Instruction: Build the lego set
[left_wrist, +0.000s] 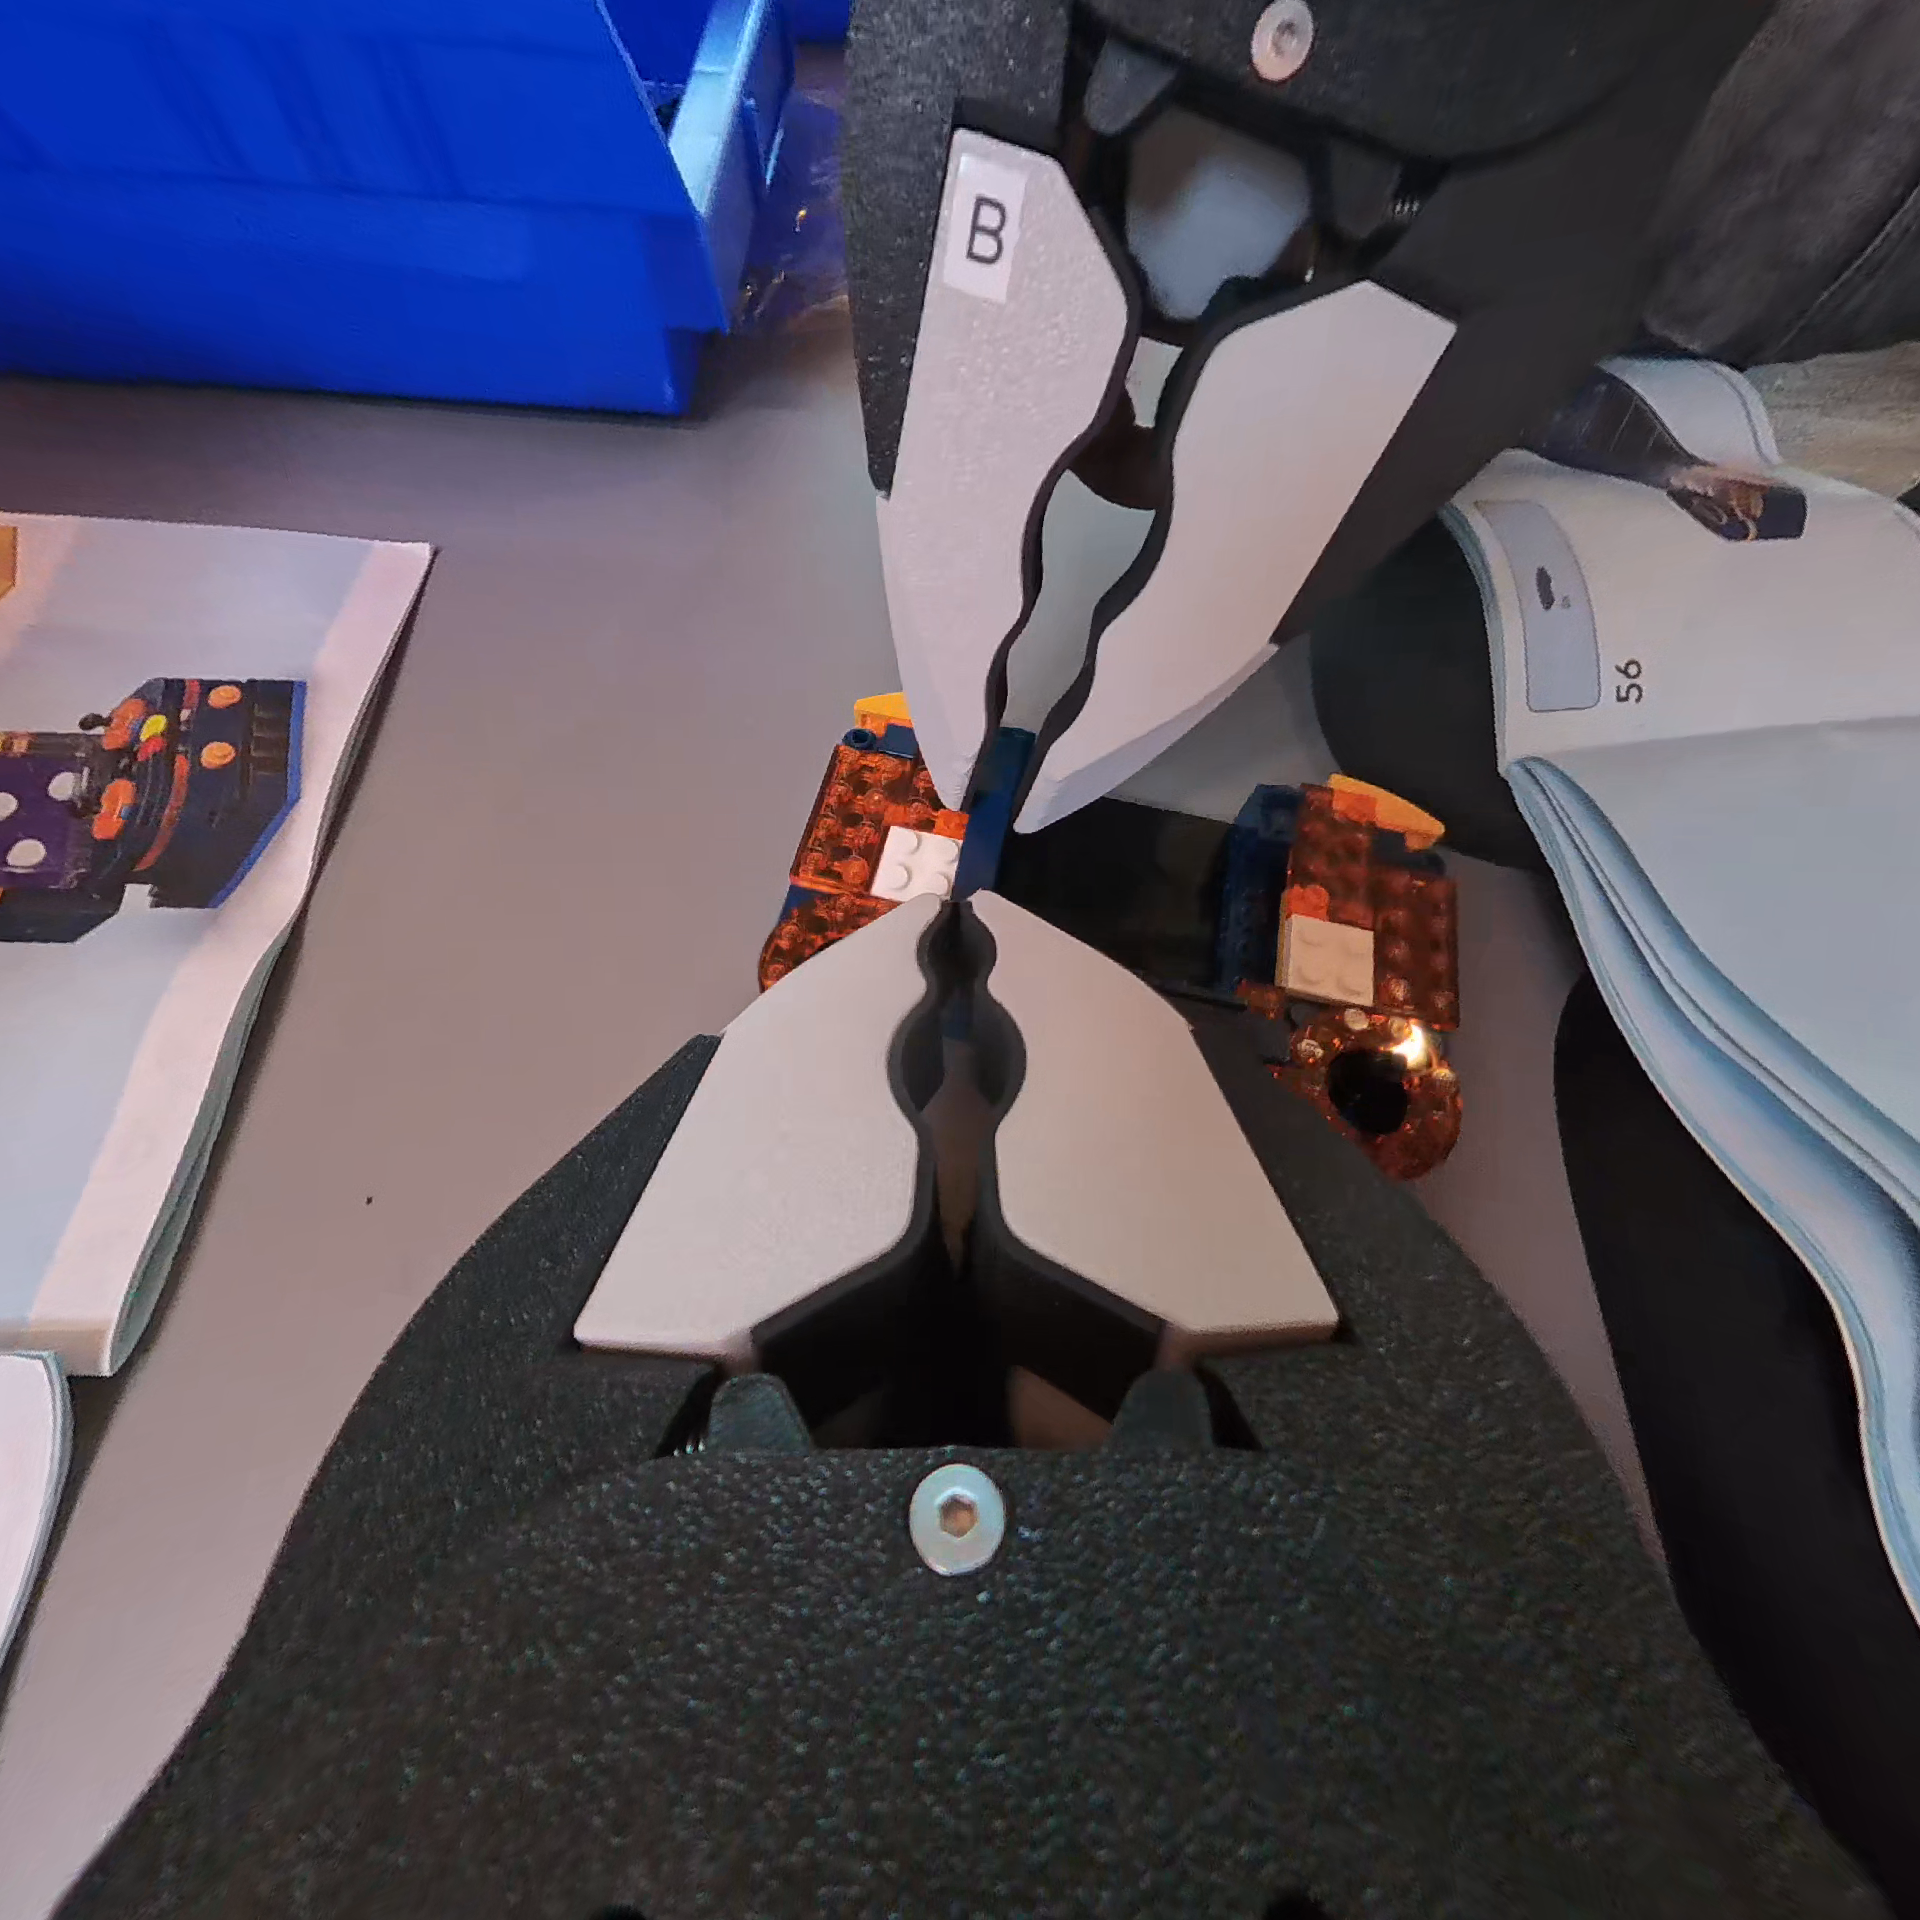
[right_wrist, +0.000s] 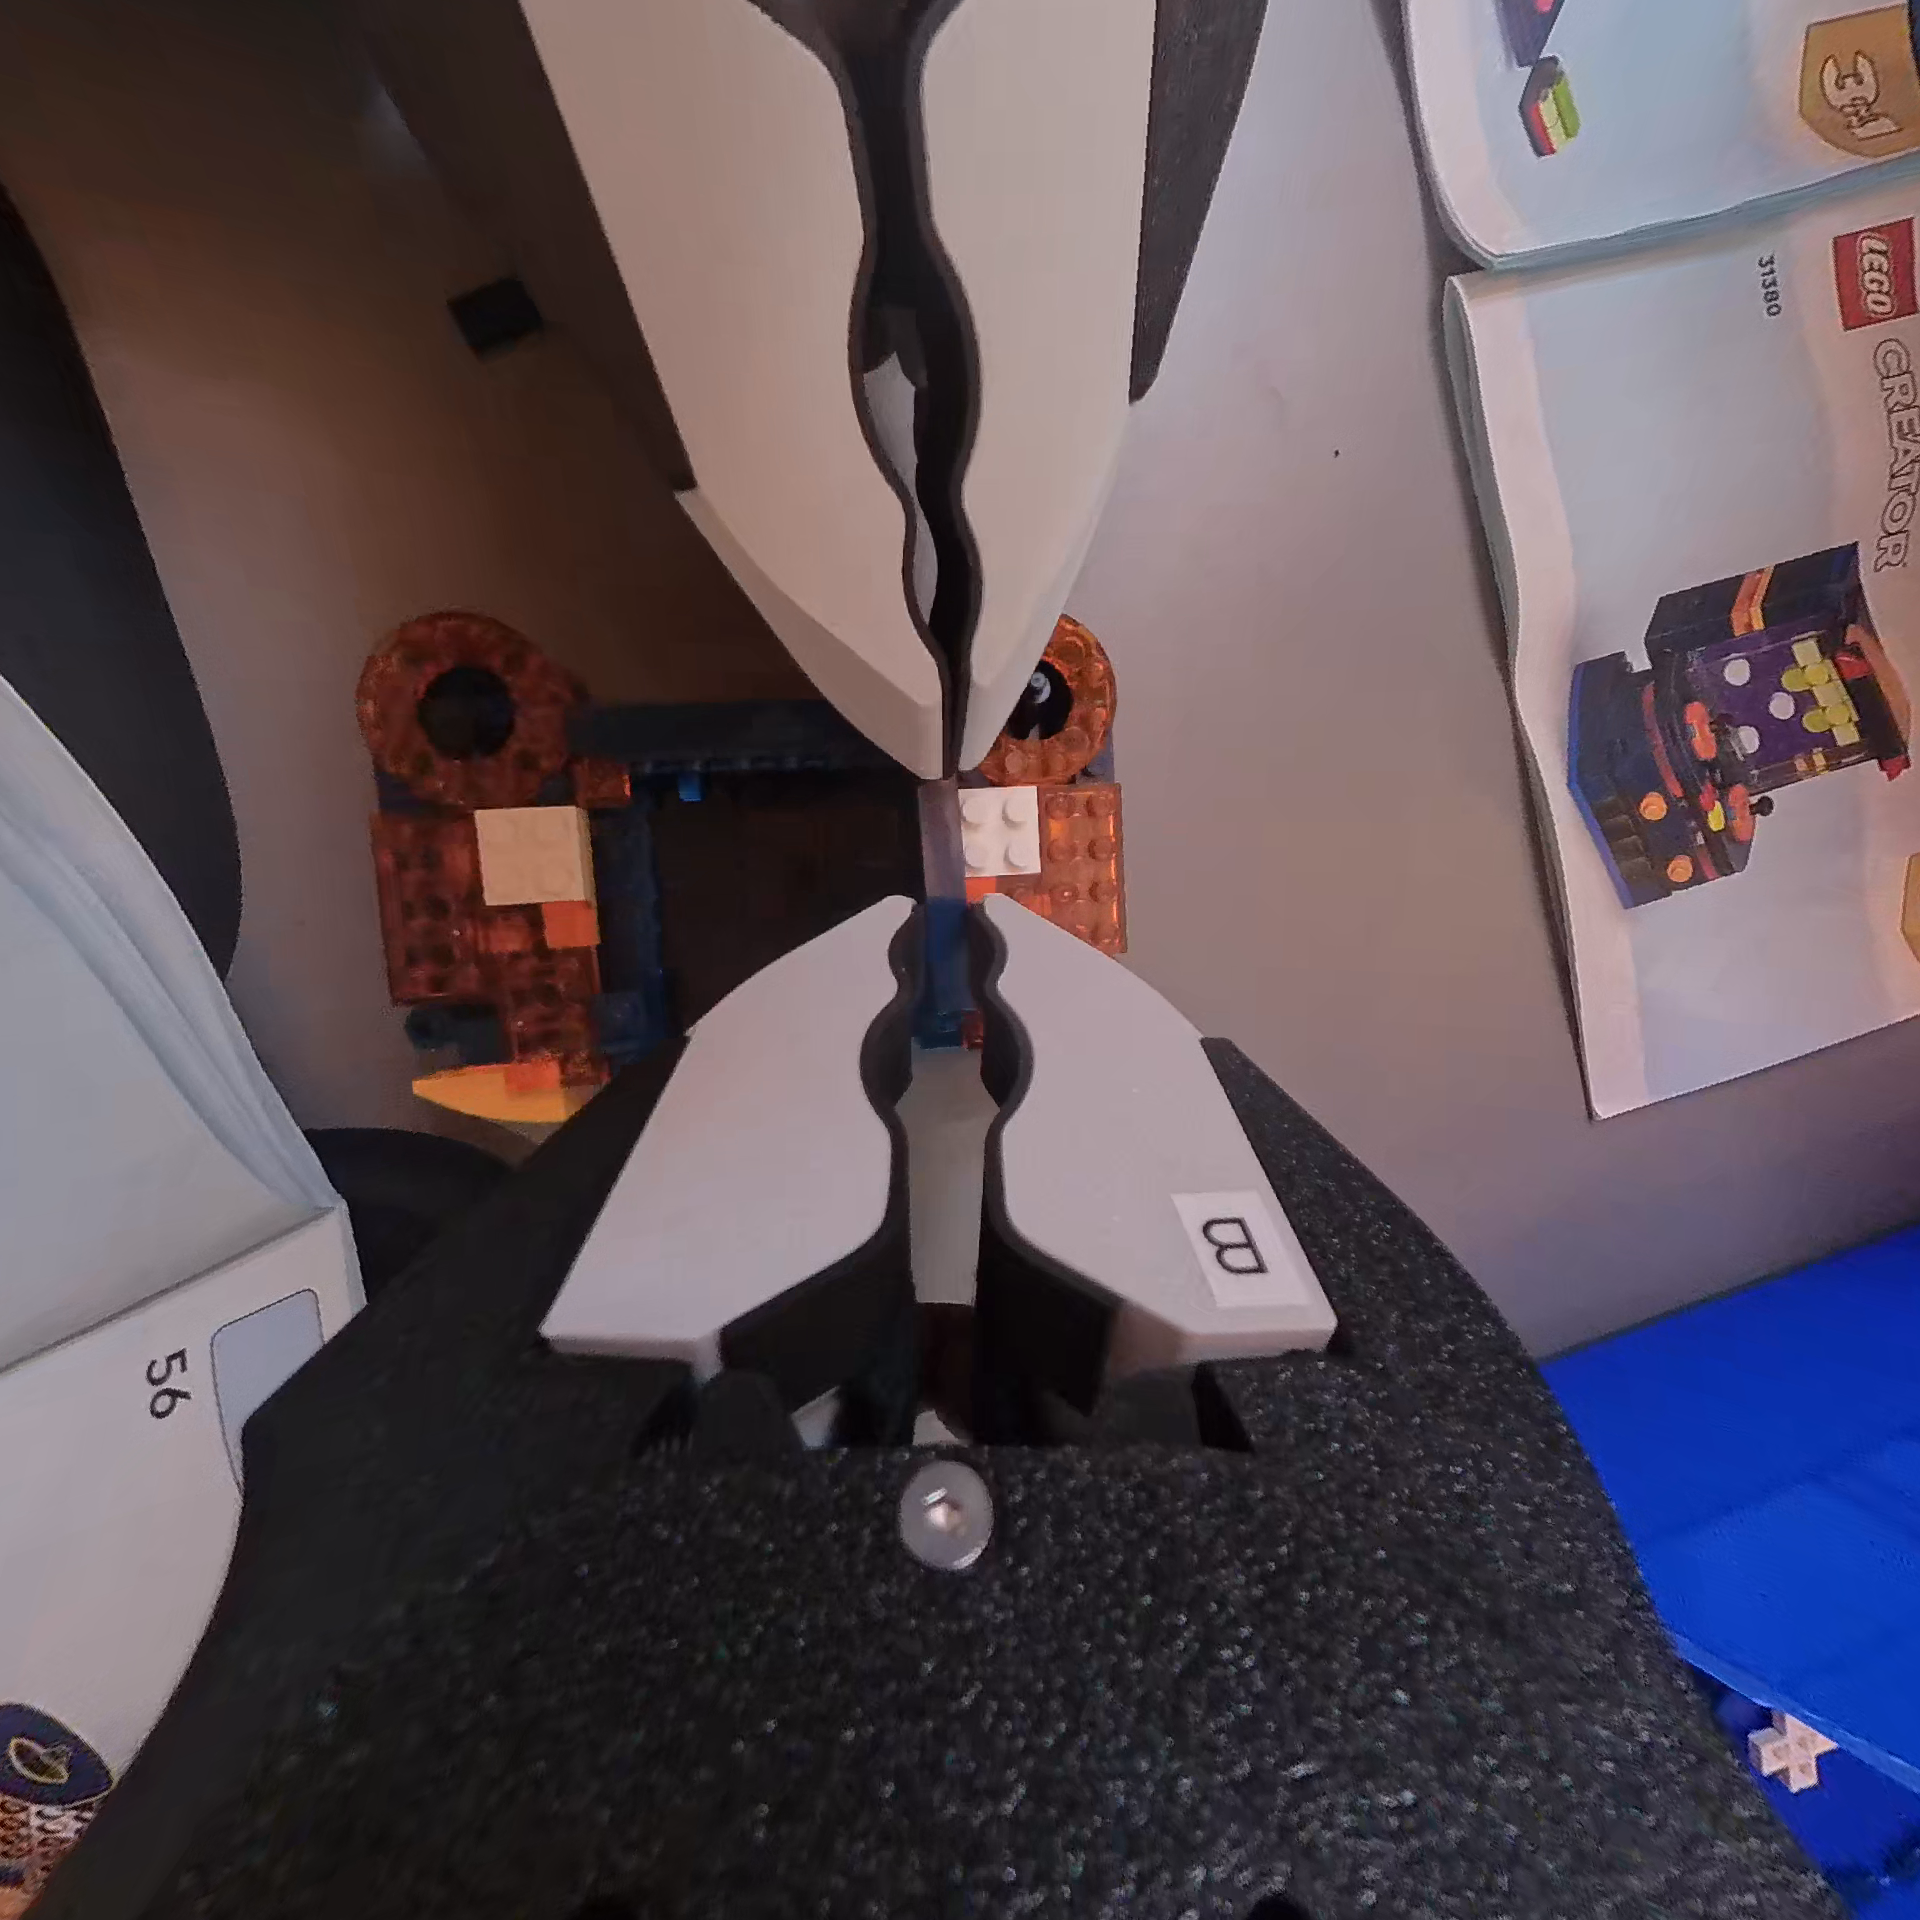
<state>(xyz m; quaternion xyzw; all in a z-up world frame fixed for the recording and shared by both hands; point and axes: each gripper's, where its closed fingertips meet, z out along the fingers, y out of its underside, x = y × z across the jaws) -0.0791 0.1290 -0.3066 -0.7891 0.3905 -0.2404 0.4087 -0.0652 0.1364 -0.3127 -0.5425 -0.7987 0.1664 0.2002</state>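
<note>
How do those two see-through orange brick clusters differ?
The see-through orange brick cluster nearer the closed booklet is pinched by the left tongs and right tongs, its round piece partly hidden. The orange cluster nearer the open booklet lies free, plainly visible. Both carry a white square brick.

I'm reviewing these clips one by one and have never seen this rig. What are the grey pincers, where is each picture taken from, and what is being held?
Each picture comes from a camera on a hand-held two-finger gripper, looking along its fingers. The left gripper fills the bottom of its own view; the right gripper does likewise, and each shows opposite in the other's view. Both are closed on a dark blue piece of a Lego assembly with orange see-through plates. A second orange assembly lies on the grey table, beside instruction booklets and a blue bin.
</note>
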